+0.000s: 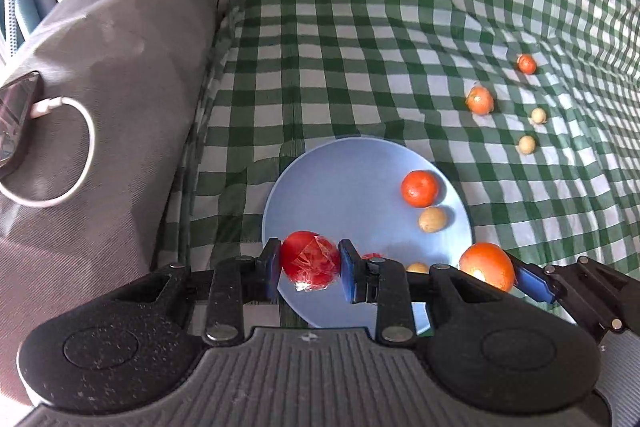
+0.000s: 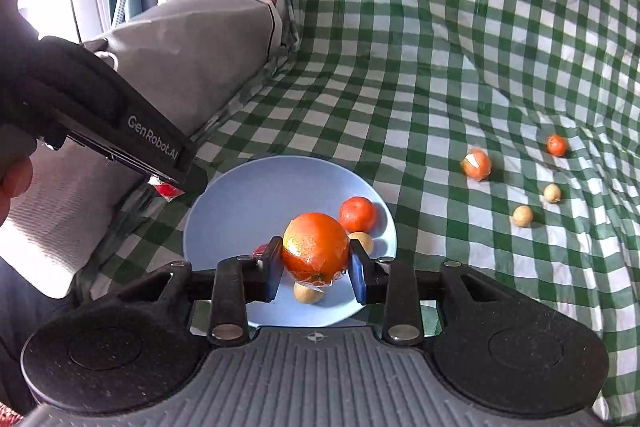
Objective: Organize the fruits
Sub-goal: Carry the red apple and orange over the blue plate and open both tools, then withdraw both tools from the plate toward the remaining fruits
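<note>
Fruits in both clamped grippers, low centre of each frame: left gripper (image 1: 308,265) holds a plastic-wrapped red tomato (image 1: 310,261), right gripper (image 2: 316,261) a wrapped orange fruit (image 2: 315,251); best lowered gently onto bare round pale-blue plate (image 1: 340,187), clear of small orange tangerine (image 1: 420,188).

Mostly hidden behind the left gripper's finger (image 1: 352,277): a small red fruit (image 1: 371,256) and a tan ball (image 1: 417,267).

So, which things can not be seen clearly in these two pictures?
- Small red fruit: left wrist view, mostly hidden behind the left gripper finger.
- Tan ball: right wrist view, partly under the wrapped orange fruit in the right gripper.
- Phone: cut off by the left edge.
- Blue plate: near rim hidden by gripper bodies.
</note>
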